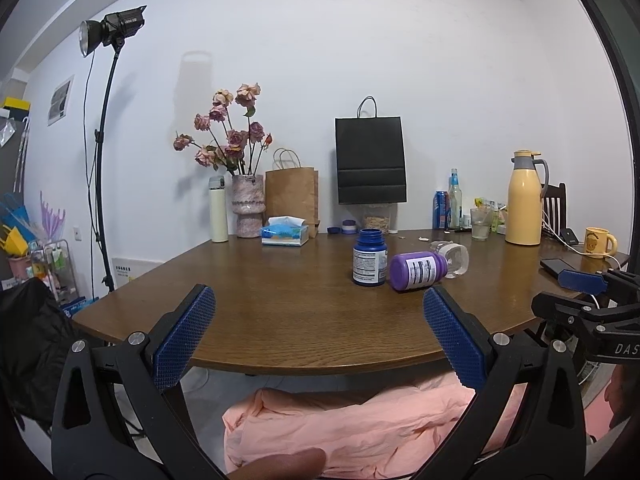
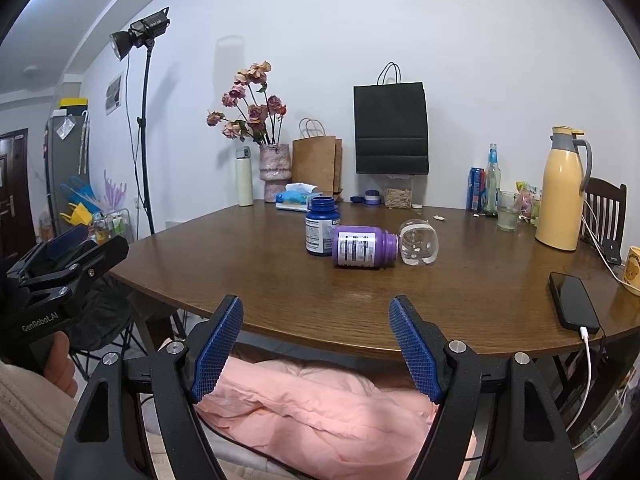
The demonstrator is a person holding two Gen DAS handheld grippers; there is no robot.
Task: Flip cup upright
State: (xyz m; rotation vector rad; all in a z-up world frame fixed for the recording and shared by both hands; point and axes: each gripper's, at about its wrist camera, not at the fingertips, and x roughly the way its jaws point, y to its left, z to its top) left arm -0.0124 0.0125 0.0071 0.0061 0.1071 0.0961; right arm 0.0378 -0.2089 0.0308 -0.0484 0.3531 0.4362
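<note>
A clear glass cup [image 1: 454, 258] [image 2: 419, 242] lies on its side on the brown wooden table [image 1: 280, 300] [image 2: 260, 276]. It rests right behind a purple bottle [image 1: 418, 271] [image 2: 362, 247] that is also tipped over. A dark blue bottle [image 1: 369, 257] [image 2: 320, 226] stands upright without a cap just left of them. My left gripper [image 1: 318, 300] is open and empty, held before the table's near edge. My right gripper [image 2: 316, 308] is open and empty too, short of the near edge, well away from the cup.
Along the far wall stand a vase of dried roses [image 1: 248, 208], a white flask [image 1: 219, 210], a tissue box [image 1: 285, 232], paper bags [image 1: 370, 160], a yellow jug [image 2: 562, 192] and a drinking glass [image 2: 508, 212]. A phone [image 2: 573, 300] on a cable lies at the right edge.
</note>
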